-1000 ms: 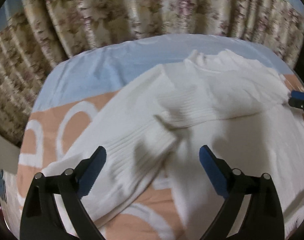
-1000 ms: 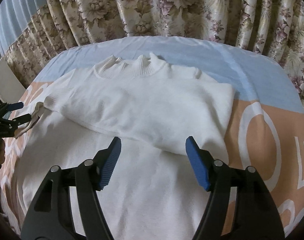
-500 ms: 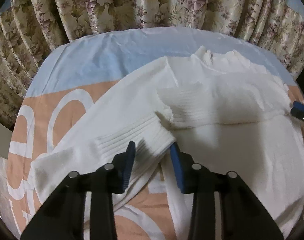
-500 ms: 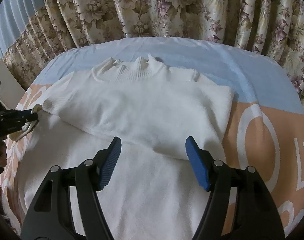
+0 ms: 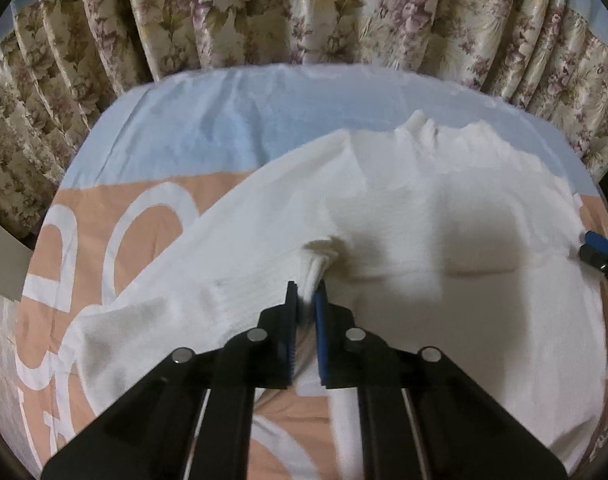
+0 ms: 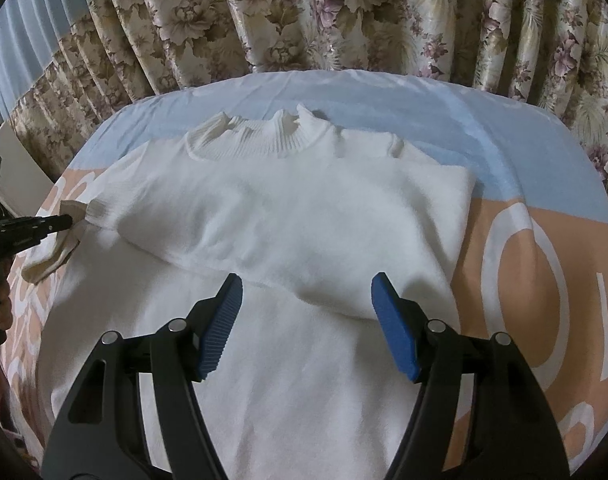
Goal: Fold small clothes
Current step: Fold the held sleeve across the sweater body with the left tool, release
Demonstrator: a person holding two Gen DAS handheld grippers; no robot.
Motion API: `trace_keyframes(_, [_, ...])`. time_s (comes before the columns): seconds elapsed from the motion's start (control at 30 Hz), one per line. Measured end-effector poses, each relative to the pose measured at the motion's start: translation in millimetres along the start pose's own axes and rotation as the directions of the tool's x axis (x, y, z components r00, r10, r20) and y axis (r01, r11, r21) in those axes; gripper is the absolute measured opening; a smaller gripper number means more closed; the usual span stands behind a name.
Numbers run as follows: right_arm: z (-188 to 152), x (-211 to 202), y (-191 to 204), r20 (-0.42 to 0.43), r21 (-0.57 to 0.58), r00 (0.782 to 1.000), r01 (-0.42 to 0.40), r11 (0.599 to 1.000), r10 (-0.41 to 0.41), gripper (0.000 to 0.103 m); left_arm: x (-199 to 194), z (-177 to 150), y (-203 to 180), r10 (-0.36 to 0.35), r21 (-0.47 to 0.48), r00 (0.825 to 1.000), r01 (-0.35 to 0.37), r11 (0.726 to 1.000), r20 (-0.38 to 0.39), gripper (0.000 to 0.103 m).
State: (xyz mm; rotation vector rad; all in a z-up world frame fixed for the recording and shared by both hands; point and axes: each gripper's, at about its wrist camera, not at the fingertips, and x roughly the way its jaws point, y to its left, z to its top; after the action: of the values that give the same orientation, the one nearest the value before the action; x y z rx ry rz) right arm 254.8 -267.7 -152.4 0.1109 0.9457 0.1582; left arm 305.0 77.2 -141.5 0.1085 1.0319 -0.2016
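Note:
A white knit sweater (image 6: 296, 216) lies flat on the bed, collar toward the curtains, its right sleeve folded across the chest. In the left wrist view my left gripper (image 5: 307, 292) is shut on the ribbed cuff (image 5: 315, 264) of the left sleeve (image 5: 224, 248), which bunches up between the blue pads. The right wrist view shows that same left gripper (image 6: 66, 222) at the far left, pinching the cuff (image 6: 78, 212). My right gripper (image 6: 305, 292) is open, hovering over the sweater's lower body with nothing between its fingers; its tip (image 5: 595, 246) shows at the left view's right edge.
The bed cover (image 6: 523, 248) is peach with white lettering and a pale blue band (image 5: 208, 132) at the far side. Floral curtains (image 6: 304, 16) hang close behind the bed. A pale board (image 5: 4, 260) stands at the left bed edge.
My left gripper went from wide open to shut, closing on the sleeve cuff and gathering it into a bunch. The right gripper has stayed where it was, still open.

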Motion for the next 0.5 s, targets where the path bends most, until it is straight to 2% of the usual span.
trace_keyframes(0.1, [5, -2, -5, 0.018, 0.006, 1.000, 0.006, 1.000, -0.006, 0.068, -13, 17, -28, -0.009, 0.010, 0.999, 0.009, 1.000, 0.048, 0.008])
trace_keyframes(0.27, [6, -7, -31, 0.030, 0.062, 0.998, 0.054, 0.997, -0.056, 0.068, -13, 40, -97, -0.130, 0.080, 0.989, 0.124, 0.989, 0.070, 0.008])
trace_keyframes(0.4, [0, -13, -54, 0.027, 0.111, 0.996, 0.077, 0.991, -0.080, 0.068, -1, 43, -163, -0.258, 0.144, 0.965, 0.250, 0.957, 0.037, 0.008])
trace_keyframes(0.5, [-6, -15, -67, 0.017, 0.134, 0.995, 0.096, 0.986, -0.099, 0.068, 14, 41, -205, -0.316, 0.180, 0.949, 0.313, 0.933, -0.015, 0.008])
